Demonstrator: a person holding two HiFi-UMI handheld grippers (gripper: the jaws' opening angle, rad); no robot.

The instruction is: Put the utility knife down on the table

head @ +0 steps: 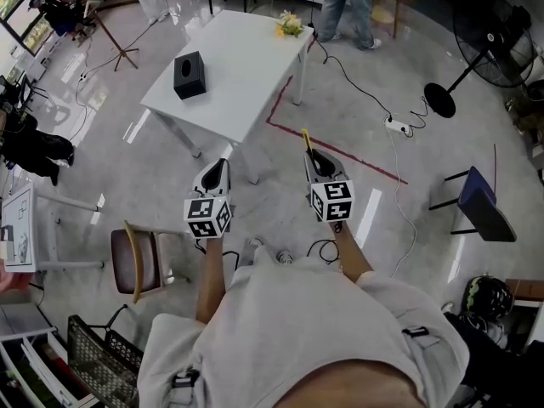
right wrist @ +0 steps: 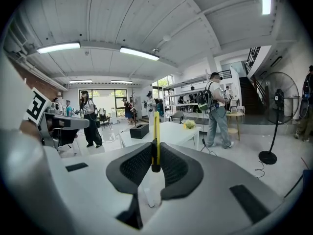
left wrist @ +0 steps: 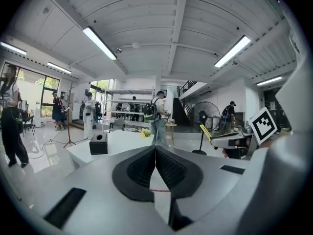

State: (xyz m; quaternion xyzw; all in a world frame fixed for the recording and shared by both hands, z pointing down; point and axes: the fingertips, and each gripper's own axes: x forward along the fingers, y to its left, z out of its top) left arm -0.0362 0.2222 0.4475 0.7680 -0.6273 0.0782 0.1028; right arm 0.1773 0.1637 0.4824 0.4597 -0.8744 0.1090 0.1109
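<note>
1. In a big open room stands a white table (head: 246,75), with a black box (head: 189,75) near its left edge.
2. The left gripper (head: 220,166) is closed and empty, short of the table's near corner.
3. The right gripper (head: 312,155) clamps the utility knife (head: 306,138), not yet over the table. Carry it over bare tabletop, lower it flat, then let go.
</note>
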